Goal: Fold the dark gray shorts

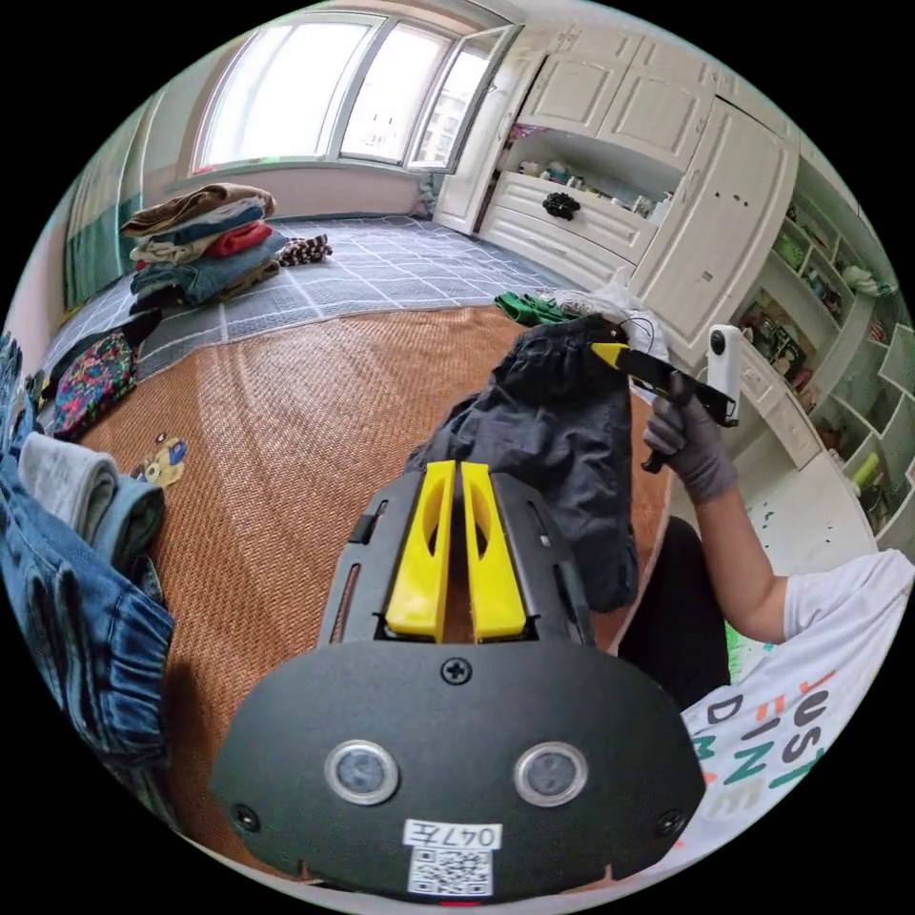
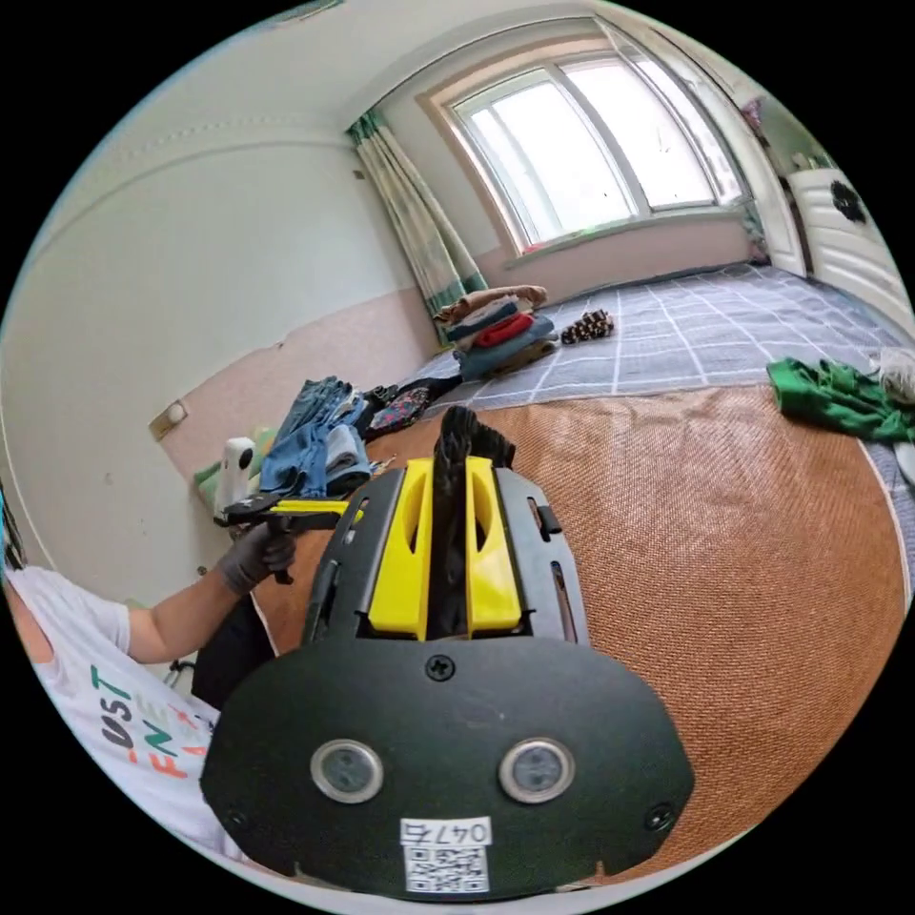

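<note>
The woven mat point(image 1: 286, 419) spreads under me, bare where I mean to lay things down. Above it the dark gray shorts point(image 1: 562, 448) hang in the air, bunched and drooping from their gathered waistband. My right gripper point(image 2: 448, 496) has both jaws pinched on that waistband, dark cloth poking up between them. My left gripper point(image 1: 456, 543) has its jaws drawn nearly together with nothing between them, just in front of the hanging cloth.

I judge the shorts light, limp and not slippery; they will sag wherever unsupported, so the other waistband corner is where my left should take hold. The leg hems are lost in folds behind my left gripper, and I cannot make out front from back.
</note>
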`<state>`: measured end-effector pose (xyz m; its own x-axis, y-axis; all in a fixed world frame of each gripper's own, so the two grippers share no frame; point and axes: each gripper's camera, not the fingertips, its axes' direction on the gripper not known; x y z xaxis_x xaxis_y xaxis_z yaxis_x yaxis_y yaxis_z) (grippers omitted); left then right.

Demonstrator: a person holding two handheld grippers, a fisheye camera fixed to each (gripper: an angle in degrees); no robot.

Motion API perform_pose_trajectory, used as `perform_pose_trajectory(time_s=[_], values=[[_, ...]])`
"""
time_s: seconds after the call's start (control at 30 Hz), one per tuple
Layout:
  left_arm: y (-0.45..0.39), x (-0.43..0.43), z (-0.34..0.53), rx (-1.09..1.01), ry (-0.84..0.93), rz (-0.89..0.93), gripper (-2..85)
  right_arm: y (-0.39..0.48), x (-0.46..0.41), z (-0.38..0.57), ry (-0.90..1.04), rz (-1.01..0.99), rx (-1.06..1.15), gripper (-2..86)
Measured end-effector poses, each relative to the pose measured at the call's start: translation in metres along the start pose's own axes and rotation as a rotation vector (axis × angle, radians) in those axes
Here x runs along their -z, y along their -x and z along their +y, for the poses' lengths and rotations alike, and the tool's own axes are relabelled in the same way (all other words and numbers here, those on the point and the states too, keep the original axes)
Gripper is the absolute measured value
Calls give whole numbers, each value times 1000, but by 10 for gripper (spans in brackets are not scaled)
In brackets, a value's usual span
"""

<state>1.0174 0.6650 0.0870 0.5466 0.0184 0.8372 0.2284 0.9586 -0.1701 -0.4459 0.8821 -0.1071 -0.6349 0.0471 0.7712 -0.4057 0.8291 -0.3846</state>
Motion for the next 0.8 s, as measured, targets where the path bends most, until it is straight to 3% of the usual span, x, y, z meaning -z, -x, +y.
perform_pose_trajectory(time_s=[0.13, 0.23, 0.4, 0.57, 0.8], values=[[32, -41, -1, 149, 71, 48, -10, -110, -73, 69, 230, 119, -302, 46], [58, -57, 5, 272, 55, 164, -10, -143, -67, 110, 98, -43, -426, 85], [69, -54, 8, 308, 3, 257, -4, -169, -73, 147, 167, -78, -441, 158], [43, -24, 11, 202, -24, 265, 14, -190, -119, 184, 202, -300, -455, 143], [41, 17, 52, 121, 46, 238, 6, -191, -178, 196, 263, -284, -414, 113]])
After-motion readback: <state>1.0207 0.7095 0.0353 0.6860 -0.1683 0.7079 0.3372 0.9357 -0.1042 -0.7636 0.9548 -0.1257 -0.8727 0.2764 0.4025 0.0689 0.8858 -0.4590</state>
